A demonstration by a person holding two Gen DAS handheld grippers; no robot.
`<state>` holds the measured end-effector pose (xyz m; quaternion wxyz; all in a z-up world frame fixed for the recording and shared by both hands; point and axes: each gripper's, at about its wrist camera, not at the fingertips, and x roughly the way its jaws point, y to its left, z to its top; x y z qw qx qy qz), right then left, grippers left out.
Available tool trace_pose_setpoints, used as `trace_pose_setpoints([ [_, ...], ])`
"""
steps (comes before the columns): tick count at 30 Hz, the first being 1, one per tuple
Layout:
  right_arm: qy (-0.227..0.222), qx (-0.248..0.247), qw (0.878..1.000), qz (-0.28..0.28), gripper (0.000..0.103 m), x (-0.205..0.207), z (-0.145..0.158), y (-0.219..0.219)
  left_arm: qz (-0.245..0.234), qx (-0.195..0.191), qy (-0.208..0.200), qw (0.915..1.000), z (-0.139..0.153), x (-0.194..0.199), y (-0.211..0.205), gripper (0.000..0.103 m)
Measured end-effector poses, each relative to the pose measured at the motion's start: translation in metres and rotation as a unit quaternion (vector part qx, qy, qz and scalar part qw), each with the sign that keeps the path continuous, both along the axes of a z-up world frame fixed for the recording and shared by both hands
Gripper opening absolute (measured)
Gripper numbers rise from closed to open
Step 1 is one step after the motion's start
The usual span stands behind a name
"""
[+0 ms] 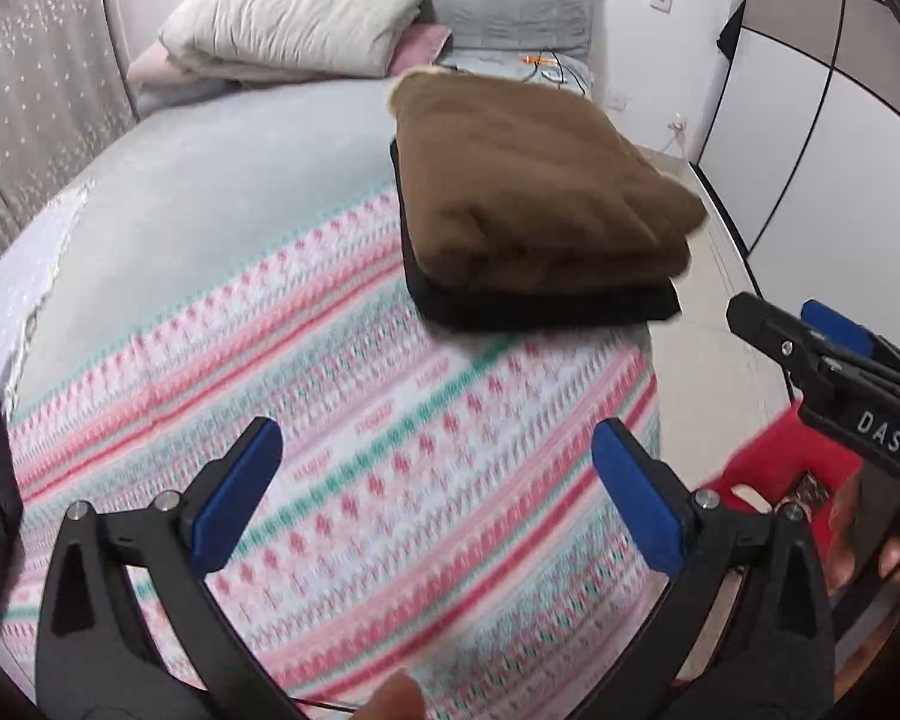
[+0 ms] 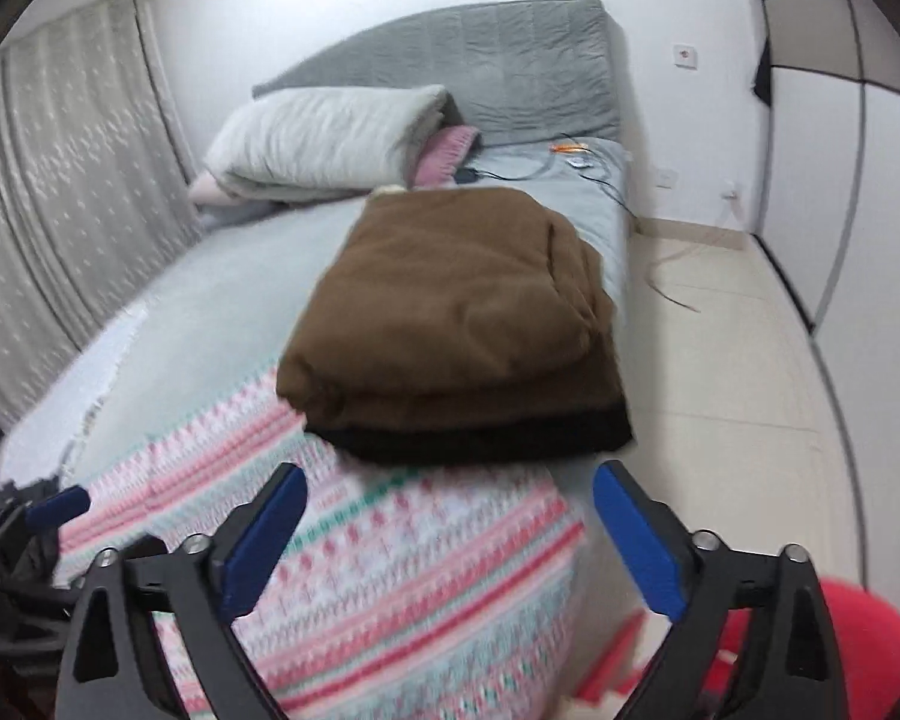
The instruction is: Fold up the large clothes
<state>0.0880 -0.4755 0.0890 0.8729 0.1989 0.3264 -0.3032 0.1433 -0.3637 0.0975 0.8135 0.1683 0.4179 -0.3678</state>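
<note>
Centre of frame: folded brown garment (image 1: 540,192) stacked on a folded black garment (image 1: 546,306), on the bed (image 1: 210,192)
Foreground: patterned blanket (image 1: 390,450)
Upper left: pillow (image 1: 288,18), curtain (image 1: 30,90)
Lower right: red item (image 2: 870,630)
Left gripper (image 1: 438,480): jaws wide, empty
Right gripper (image 2: 450,534): jaws wide, empty
</note>
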Motion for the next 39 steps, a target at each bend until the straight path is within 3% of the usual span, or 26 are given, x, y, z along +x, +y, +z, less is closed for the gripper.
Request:
trace_pose_setpoints([
  [3,0.018,-0.015,1.000,-0.019,0.102,-0.009,-0.003,0.018,0.003,-0.007,0.011,0.9999,-0.007,-0.010,0.010,0.102],
  [9,0.046,-0.030,0.997,-0.052,0.102,-0.014,-0.021,0.028,0.051,-0.021,-0.018,0.9983,-0.020,-0.013,0.031,0.102],
  [17,0.079,-0.021,0.996,-0.030,0.102,0.004,-0.050,0.032,0.067,-0.001,-0.018,0.9976,-0.046,-0.004,0.025,0.102],
  [39,0.082,-0.022,0.996,-0.036,0.102,-0.013,-0.045,0.030,0.054,0.015,-0.008,0.9984,-0.058,-0.009,0.011,0.102],
])
